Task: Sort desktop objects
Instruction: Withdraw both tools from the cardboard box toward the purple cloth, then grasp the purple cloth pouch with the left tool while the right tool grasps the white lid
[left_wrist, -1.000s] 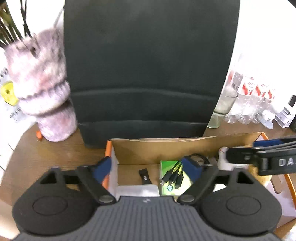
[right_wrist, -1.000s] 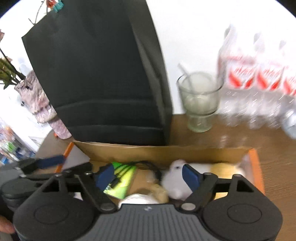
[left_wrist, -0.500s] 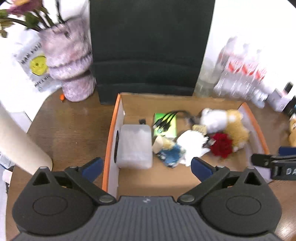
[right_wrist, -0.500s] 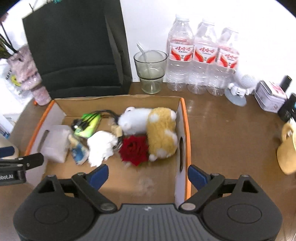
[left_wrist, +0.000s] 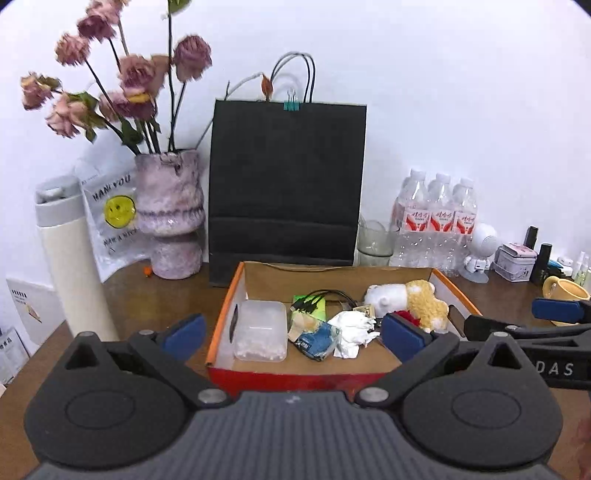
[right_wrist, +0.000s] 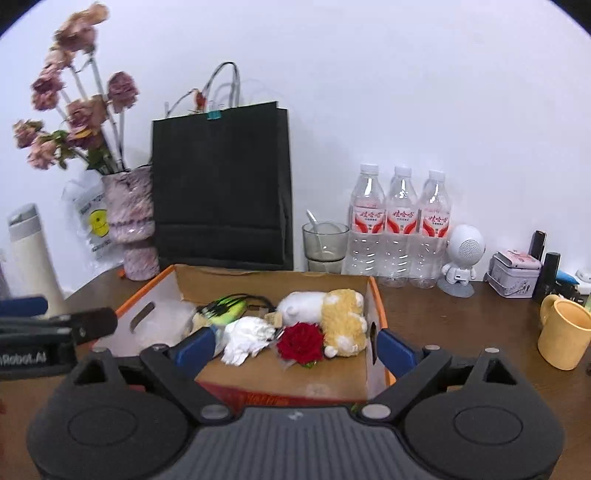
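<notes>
An open cardboard box (left_wrist: 258, 376) (right_wrist: 376, 295) with orange edges sits on the brown desk. In it lie a clear plastic case (left_wrist: 260, 334), a green pack with black cables (left_wrist: 309, 305) (right_wrist: 225, 308), a blue packet (left_wrist: 317, 338), crumpled white paper (left_wrist: 351, 326) (right_wrist: 245, 338), a red rose (right_wrist: 300, 341) and a white and yellow plush toy (left_wrist: 406, 299) (right_wrist: 328, 314). My left gripper (left_wrist: 293, 332) is open and empty, in front of the box. My right gripper (right_wrist: 295, 349) is open and empty, also in front of the box.
Behind the box stand a black paper bag (left_wrist: 286, 192), a pink vase with dried flowers (left_wrist: 171, 218), a glass (right_wrist: 325, 245) and three water bottles (right_wrist: 400, 229). A cream flask (left_wrist: 68, 266) stands left. A yellow mug (right_wrist: 563, 334), a tin and a small white robot figure stand right.
Both grippers have pulled back and up from inside the box. The whole box and the desk behind it have come into view. Both stay open and empty.
</notes>
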